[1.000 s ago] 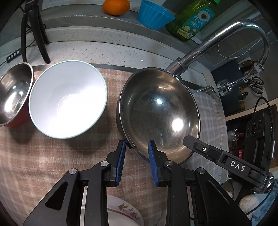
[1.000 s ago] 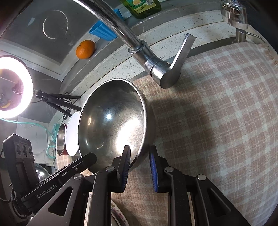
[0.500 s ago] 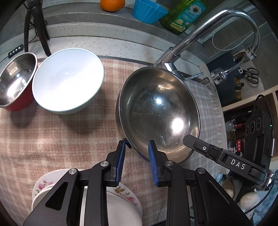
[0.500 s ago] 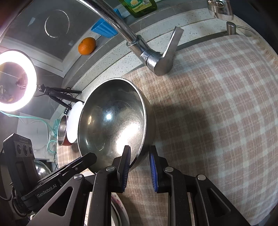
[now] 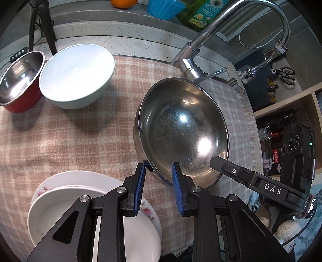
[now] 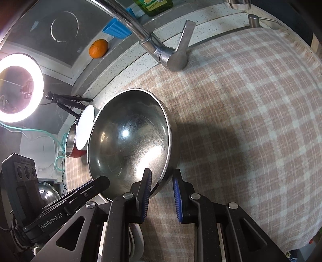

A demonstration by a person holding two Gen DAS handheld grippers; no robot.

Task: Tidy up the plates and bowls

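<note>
A large steel bowl (image 5: 183, 129) is held over the checked cloth (image 5: 60, 141). My left gripper (image 5: 158, 171) is shut on its near-left rim. My right gripper (image 6: 161, 179) is shut on its near-right rim, with one finger inside the bowl (image 6: 128, 141). A white bowl (image 5: 76, 74) and a small red bowl with steel inside (image 5: 19, 80) stand at the far left. A stack of white flowered plates (image 5: 60, 201) lies under my left gripper. The right gripper's body (image 5: 261, 185) shows in the left wrist view.
A chrome tap (image 5: 201, 52) rises behind the steel bowl, its lever (image 6: 181, 54) near the cloth's far edge. An orange (image 6: 98, 48), a blue cup (image 5: 165, 8) and a green soap bottle (image 5: 201, 14) stand on the back ledge. A ring light (image 6: 18, 88) is at the left.
Both grippers have pulled the steel bowl back toward me and away from the tap. The white and red bowls look farther off, and the plate stack has come into view below.
</note>
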